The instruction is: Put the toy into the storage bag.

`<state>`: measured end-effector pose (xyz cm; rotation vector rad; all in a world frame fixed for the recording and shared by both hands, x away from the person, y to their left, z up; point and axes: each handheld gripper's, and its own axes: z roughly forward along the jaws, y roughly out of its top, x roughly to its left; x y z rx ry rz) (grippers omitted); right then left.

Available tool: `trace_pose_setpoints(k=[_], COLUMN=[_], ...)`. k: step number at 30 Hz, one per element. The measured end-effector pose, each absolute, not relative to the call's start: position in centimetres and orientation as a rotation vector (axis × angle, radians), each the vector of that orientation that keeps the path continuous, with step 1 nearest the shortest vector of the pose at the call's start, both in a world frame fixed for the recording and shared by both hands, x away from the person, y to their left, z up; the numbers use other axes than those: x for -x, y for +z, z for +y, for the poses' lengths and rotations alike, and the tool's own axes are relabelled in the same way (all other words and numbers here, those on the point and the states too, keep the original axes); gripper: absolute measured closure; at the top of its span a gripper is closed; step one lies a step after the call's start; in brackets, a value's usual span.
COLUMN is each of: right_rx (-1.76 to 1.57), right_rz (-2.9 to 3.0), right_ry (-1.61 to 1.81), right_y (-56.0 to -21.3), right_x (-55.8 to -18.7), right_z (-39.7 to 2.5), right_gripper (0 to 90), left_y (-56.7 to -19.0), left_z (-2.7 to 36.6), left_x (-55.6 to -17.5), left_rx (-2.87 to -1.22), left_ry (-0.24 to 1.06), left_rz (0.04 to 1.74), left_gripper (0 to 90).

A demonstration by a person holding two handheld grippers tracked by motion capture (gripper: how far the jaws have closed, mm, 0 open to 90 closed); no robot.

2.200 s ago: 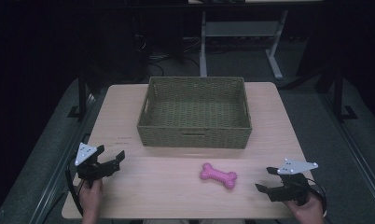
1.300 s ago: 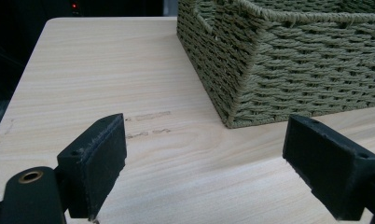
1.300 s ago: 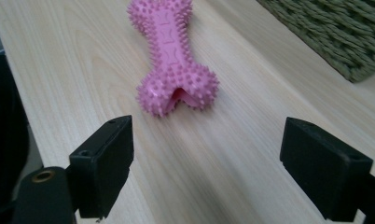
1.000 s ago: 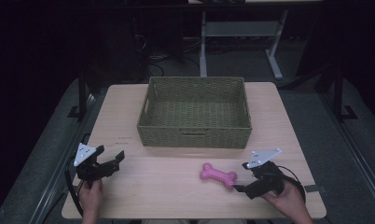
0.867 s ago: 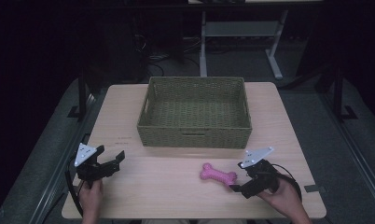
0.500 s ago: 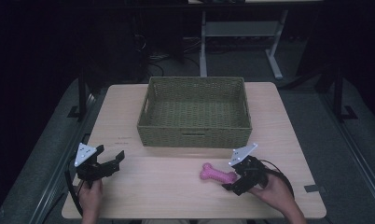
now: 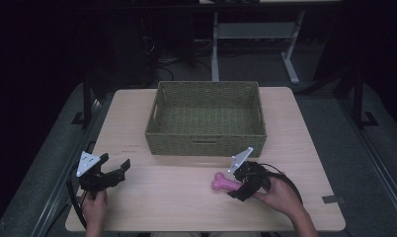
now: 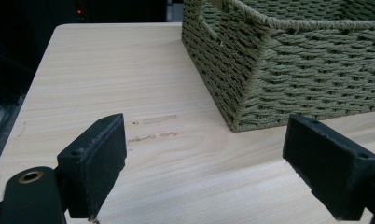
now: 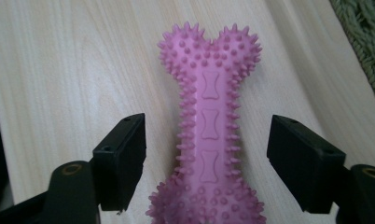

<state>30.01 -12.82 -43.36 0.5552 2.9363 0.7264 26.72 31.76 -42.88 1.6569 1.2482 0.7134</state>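
- My right gripper [image 7: 239, 183] has its two black jaws spread wide, one on each side of the toy bone's [image 9: 210, 140] shaft; in the right gripper view a gap of bare wood shows between each pad and the toy, so nothing is clamped.
- The toy bone is pink, soft-looking rubber, studded with small spikes, with three little bone shapes embossed along its shaft. It lies flat on the table [image 7: 186, 197], just in front of the basket [image 7: 206, 143].
- My left gripper [image 7: 112, 173] sits near the table's left front corner, jaws wide apart and holding nothing, well apart from the toy.
- The table is pale wood-grain laminate with a few faint scuff marks [image 8: 153, 128].
- The basket is rectangular, woven from olive-green cord, with a cut-out handle in its wall. The part of its floor that shows is bare.
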Motion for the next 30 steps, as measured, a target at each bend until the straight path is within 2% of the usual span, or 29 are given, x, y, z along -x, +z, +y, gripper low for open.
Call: trace_pose_setpoints(k=[3,6,10,11,14,15,18,30], right_rx=[-0.564,-0.555,-0.535,-0.526,-0.519,-0.504,-0.504,-0.5], right_rz=[2.935,2.94,2.957,2.972,2.974,2.975,2.971,3.011], right_ry=[0.716,0.701,0.668,0.645,0.621,0.618,0.606,0.652], right_y=[-43.5,-43.6,-43.8,-44.1,-44.3,-44.3,-44.2,-43.8], right_x=[-30.1,-30.2,-30.3,-30.3,-30.3,-30.4,-30.5,-30.7], right_z=[-12.7,-12.5,-12.1,-11.8,-11.6,-11.4,-11.4,-11.9], right_gripper=[31.0,37.3,40.9,44.7,47.5,53.1,56.7,58.0], left_y=[-42.9,-42.9,-42.9,-42.9,-42.8,-42.8,-42.8,-42.7], left_z=[31.7,31.7,31.8,31.8,31.9,32.0,32.2,32.4], left_x=[-26.7,-26.7,-26.7,-26.6,-26.6,-26.5,-26.5,-26.4], left_rx=[-1.658,-1.653,-1.651,-1.65,-1.649,-1.643,-1.638,-1.621], left_ry=[0.71,0.711,0.709,0.709,0.709,0.712,0.711,0.715], left_rz=[1.247,1.246,1.247,1.248,1.25,1.25,1.254,1.262], left_gripper=[13.0,13.0,13.0,13.0,13.0,13.0,13.0,13.0])
